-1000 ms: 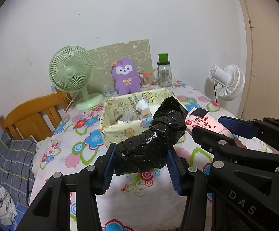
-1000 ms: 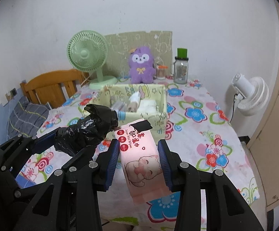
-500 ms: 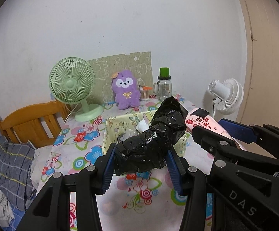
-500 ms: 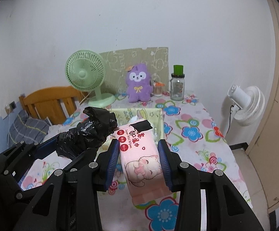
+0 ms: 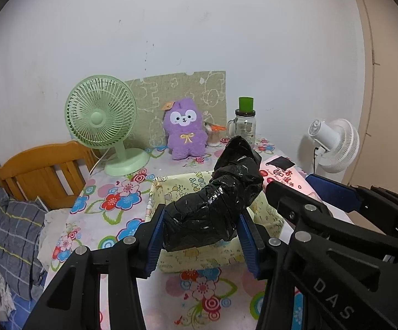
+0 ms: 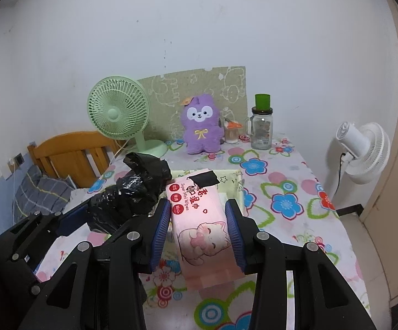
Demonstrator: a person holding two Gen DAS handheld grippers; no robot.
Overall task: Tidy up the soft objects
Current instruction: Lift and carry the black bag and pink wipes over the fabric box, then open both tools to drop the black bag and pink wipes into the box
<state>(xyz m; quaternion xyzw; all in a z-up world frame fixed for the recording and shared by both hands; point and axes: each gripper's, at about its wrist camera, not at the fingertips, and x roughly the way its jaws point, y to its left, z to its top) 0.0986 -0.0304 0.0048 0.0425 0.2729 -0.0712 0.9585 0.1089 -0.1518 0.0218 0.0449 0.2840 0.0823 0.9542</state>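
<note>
My left gripper (image 5: pixel 203 233) is shut on a crumpled black plastic bag roll (image 5: pixel 215 200), which sticks up and forward over the yellow fabric basket (image 5: pixel 171 258) on the flowered table. My right gripper (image 6: pixel 199 227) is shut on a pink wet-wipes pack (image 6: pixel 201 220) with a cat picture and a black tab on top. In the right wrist view the black bag roll (image 6: pixel 132 195) and the left gripper's arms show at the left. In the left wrist view the pink pack (image 5: pixel 287 178) shows at the right. Most of the basket's inside is hidden behind the held things.
At the back of the table stand a green desk fan (image 5: pixel 102 118), a purple plush toy (image 5: pixel 185 132), a glass jar with a green lid (image 5: pixel 245 121) and a small cup of swabs (image 6: pixel 231 132). A wooden chair (image 5: pixel 39 170) is at the left, a white fan (image 5: pixel 333 143) at the right.
Both grippers have pulled back and risen with their loads; the table and basket now look farther off and lower in both views. Neither grip has changed.
</note>
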